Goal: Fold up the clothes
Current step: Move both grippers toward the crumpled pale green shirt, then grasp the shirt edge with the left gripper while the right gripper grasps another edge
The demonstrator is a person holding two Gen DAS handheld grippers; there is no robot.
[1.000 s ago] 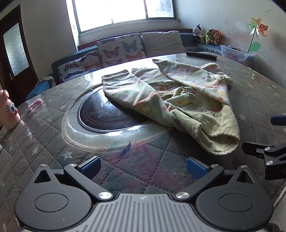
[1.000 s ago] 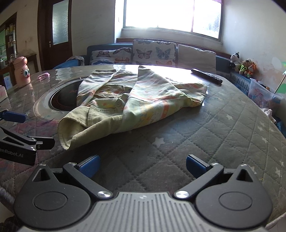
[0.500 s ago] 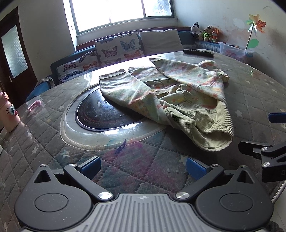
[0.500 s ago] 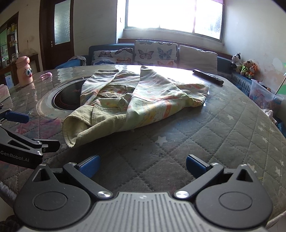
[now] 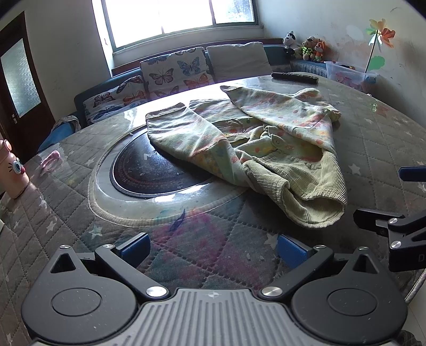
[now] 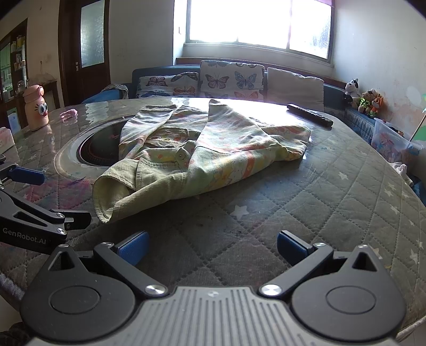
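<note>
A rumpled green jacket (image 5: pixel 266 149) lies on the quilted table (image 6: pixel 332 213); left gripper (image 5: pixel 213 248) and right gripper (image 6: pixel 213 246) — both spread wide, empty — sit near its hem.

A bright window (image 6: pixel 259 25) floods the pale-walled room with daylight. Below it a dark blue sofa (image 6: pixel 159 73) carries 2 butterfly-print cushions (image 6: pixel 231 79) and 1 plain cushion (image 6: pixel 294 87). A dark wooden door (image 6: pixel 85 48) with frosted glass stands to the left. Stuffed toys (image 5: pixel 304 48) sit in the far corner, and a paper pinwheel (image 5: pixel 379 32) leans against the stained right wall. A round quilted table (image 6: pixel 332 202) fills the foreground.
</note>
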